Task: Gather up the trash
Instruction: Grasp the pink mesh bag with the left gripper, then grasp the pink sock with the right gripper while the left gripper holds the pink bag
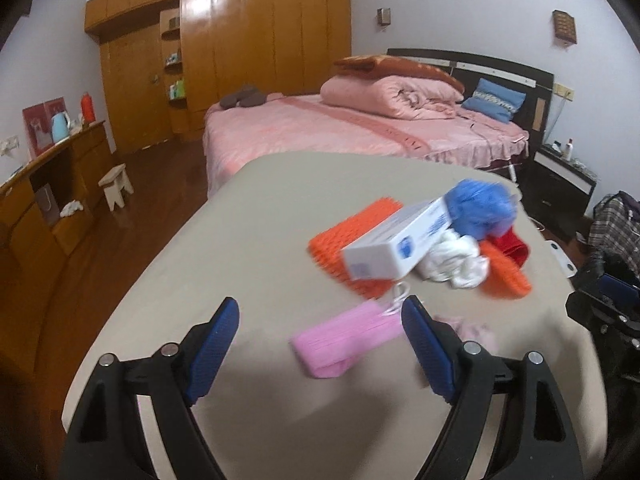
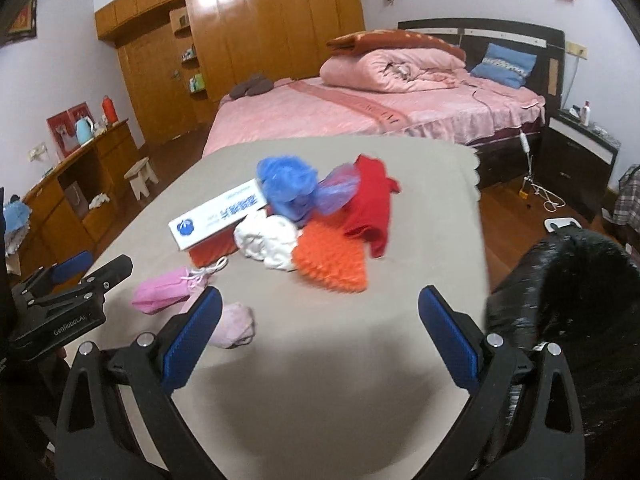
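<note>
We see both grippers, left gripper (image 1: 320, 320) and right gripper (image 2: 320, 312), jaws spread wide, gripping nothing, above table (image 1: 248, 208) with trash pile (image 2: 304, 220) and pink mask (image 1: 348, 338).

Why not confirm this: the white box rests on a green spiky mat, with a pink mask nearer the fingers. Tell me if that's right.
Not quite. The spiky mat under the white box is orange, not green; the left wrist view shows it. The rest holds: the pink mask lies nearer the fingers.
</note>
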The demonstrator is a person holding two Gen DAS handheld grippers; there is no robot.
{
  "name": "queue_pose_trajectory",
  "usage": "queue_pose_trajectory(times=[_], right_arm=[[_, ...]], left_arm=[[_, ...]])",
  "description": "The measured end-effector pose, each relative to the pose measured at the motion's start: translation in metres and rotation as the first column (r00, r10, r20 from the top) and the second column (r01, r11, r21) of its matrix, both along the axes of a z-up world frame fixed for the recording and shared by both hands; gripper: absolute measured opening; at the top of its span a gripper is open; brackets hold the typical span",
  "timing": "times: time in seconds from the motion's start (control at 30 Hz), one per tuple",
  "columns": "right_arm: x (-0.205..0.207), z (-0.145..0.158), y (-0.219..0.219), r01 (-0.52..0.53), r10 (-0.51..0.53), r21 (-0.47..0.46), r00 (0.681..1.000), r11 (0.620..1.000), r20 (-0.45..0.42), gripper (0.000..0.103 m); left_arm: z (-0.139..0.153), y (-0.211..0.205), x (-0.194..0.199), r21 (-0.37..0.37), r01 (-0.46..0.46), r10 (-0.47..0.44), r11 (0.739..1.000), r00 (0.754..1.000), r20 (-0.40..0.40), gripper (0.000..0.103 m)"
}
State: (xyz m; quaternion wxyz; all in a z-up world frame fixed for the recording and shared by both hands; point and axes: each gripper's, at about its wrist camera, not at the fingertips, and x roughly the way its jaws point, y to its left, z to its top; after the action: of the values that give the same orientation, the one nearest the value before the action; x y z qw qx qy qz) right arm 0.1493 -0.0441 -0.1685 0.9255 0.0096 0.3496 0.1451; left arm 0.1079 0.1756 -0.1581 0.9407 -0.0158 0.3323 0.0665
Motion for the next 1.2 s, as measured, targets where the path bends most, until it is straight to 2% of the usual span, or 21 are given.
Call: queue_pose_trajectory(times=[0.17, 0.33, 0.6, 0.7, 0.77, 0.8, 0.83, 0.87, 0.9, 0.97, 1.07, 1.2], right_arm=[[0.006, -0.018, 0.022, -0.037, 0.037, -0.015, 0.999, 0.999, -0.037, 0.094], [0.010, -0.032, 0.044, -0.096, 0.094, -0.023, 0.993, 0.995, -0.076, 0.083], [0.005, -0.038, 0.057, -0.146, 0.142, -0.040, 0.985, 0.988, -0.097, 0.080], [0.005, -0.038, 0.055, -0.140, 0.135, -0.046, 0.986, 0.989, -0.093, 0.080], [0.006, -0.039, 0.054, -0.136, 0.131, -0.044, 0.987, 0.990, -0.095, 0.080], [0.006, -0.039, 0.053, -0.135, 0.131, -0.044, 0.987, 0.990, -0.095, 0.080], [0.007, -0.040, 0.053, -0.136, 0.131, -0.043, 0.987, 0.990, -0.097, 0.080], [0.006, -0.040, 0.053, -0.138, 0.133, -0.043, 0.986, 0.990, -0.098, 0.080], [0.007, -0.041, 0.053, -0.139, 0.134, -0.043, 0.986, 0.989, -0.099, 0.080], [0.007, -0.041, 0.053, -0.142, 0.137, -0.042, 0.986, 0.989, -0.099, 0.080], [0.007, -0.038, 0.054, -0.145, 0.141, -0.037, 0.985, 0.989, -0.098, 0.080], [0.006, -0.034, 0.059, -0.163, 0.160, -0.029, 0.983, 0.986, -0.087, 0.080]], left_arm=[[-0.017, 0.013, 0.004, -0.019, -0.004, 0.004, 1.000, 0.999, -0.040, 0.082], [-0.029, 0.022, 0.009, -0.042, -0.011, 0.008, 0.999, 0.998, -0.066, 0.082], [-0.047, 0.025, 0.016, -0.078, 0.005, -0.015, 0.997, 0.992, -0.129, 0.079], [-0.052, 0.022, 0.017, -0.092, 0.031, -0.045, 0.995, 0.987, -0.154, 0.069], [-0.055, 0.021, 0.019, -0.114, 0.050, -0.069, 0.992, 0.984, -0.167, 0.055], [-0.055, 0.019, 0.018, -0.122, 0.060, -0.080, 0.991, 0.983, -0.165, 0.051], [-0.055, 0.018, 0.017, -0.131, 0.071, -0.092, 0.989, 0.983, -0.160, 0.040], [-0.054, 0.018, 0.016, -0.142, 0.081, -0.103, 0.987, 0.983, -0.155, 0.033], [-0.054, 0.018, 0.015, -0.149, 0.084, -0.106, 0.985, 0.983, -0.149, 0.031], [-0.053, 0.019, 0.013, -0.161, 0.084, -0.106, 0.983, 0.985, -0.134, 0.021], [-0.048, 0.024, 0.009, -0.184, 0.069, -0.090, 0.980, 0.990, -0.108, 0.016], [-0.032, 0.029, 0.002, -0.152, 0.043, -0.053, 0.987, 0.997, -0.063, 0.013]])
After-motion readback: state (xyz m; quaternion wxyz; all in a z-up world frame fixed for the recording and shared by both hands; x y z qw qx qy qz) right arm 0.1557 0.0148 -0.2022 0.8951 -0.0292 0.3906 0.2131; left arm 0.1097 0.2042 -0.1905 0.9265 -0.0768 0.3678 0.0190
